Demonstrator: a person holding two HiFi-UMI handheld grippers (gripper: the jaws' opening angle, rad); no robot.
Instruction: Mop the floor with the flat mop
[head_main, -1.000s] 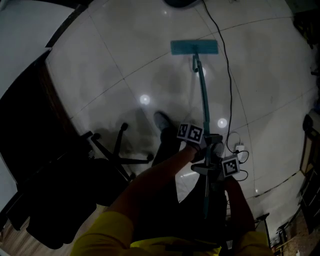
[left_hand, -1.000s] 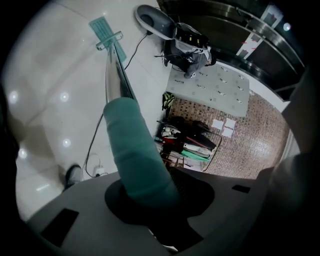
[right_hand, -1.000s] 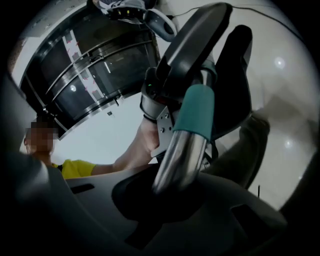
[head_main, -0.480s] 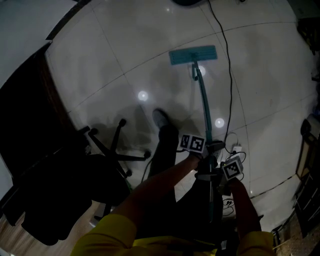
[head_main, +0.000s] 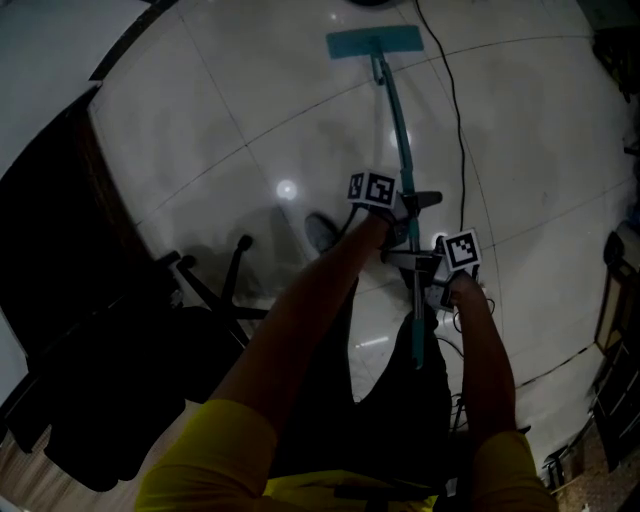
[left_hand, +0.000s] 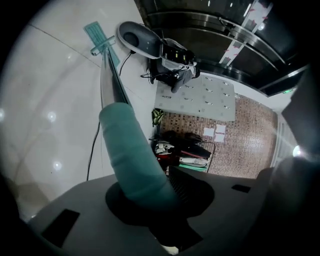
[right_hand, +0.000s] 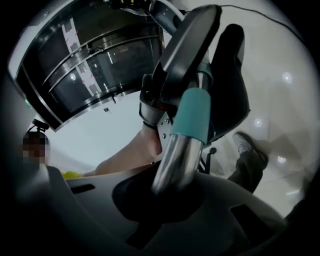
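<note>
Our left arm (head_main: 300, 330) and right arm (head_main: 487, 365) stretch forward; left gripper (head_main: 404, 208) sits farther, right gripper (head_main: 428, 262) nearer, both clamped on the handle (head_main: 392, 115).

Chair: black swivel chair (head_main: 228, 305), lower left, star base showing.
Cable: black cord (head_main: 457, 105) trailing down the upper right.
Grey device: rounded shell (left_hand: 140, 39), top centre, possibly a vacuum.

I count one teal flat mop with a metal pole (head_main: 375, 42). There is one black swivel chair (head_main: 140, 390) and one thin black cable (head_main: 458, 130).
</note>
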